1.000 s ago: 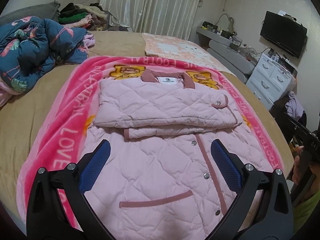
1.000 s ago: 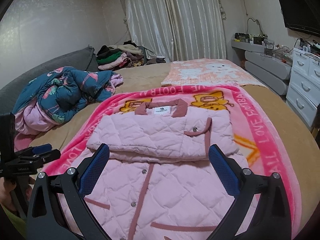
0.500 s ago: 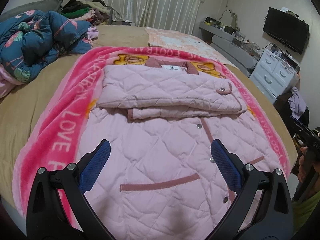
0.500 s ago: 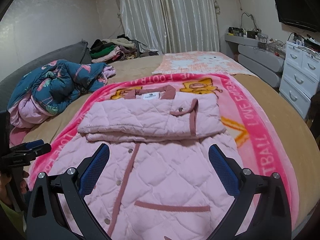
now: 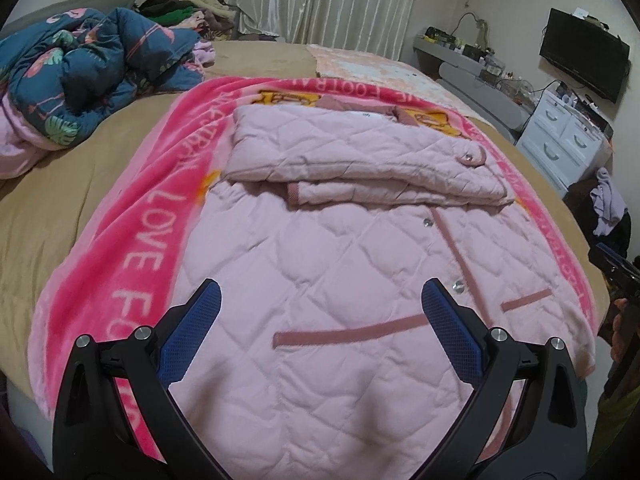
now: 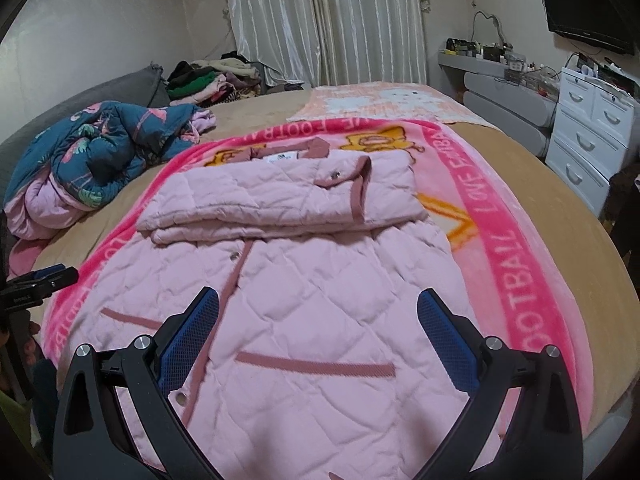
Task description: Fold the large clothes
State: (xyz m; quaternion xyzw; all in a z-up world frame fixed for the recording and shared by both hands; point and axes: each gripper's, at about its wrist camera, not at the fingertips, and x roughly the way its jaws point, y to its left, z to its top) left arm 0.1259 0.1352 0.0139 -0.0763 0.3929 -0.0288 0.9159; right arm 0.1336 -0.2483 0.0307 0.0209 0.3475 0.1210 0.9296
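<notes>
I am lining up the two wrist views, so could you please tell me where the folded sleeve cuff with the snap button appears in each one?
Left wrist view: the sleeve cuff sits right of centre in the upper half, on the folded sleeves of the pink quilted jacket.
Right wrist view: the cuff sits near centre, upper half.
Shared landmark: the white collar label beyond the sleeves.

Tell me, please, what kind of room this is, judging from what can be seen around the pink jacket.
Most likely a home bedroom. The pink quilted jacket lies on a blanket spread over a large bed, a crumpled duvet sits beside it, and a white chest of drawers stands under a wall-mounted television.
</notes>
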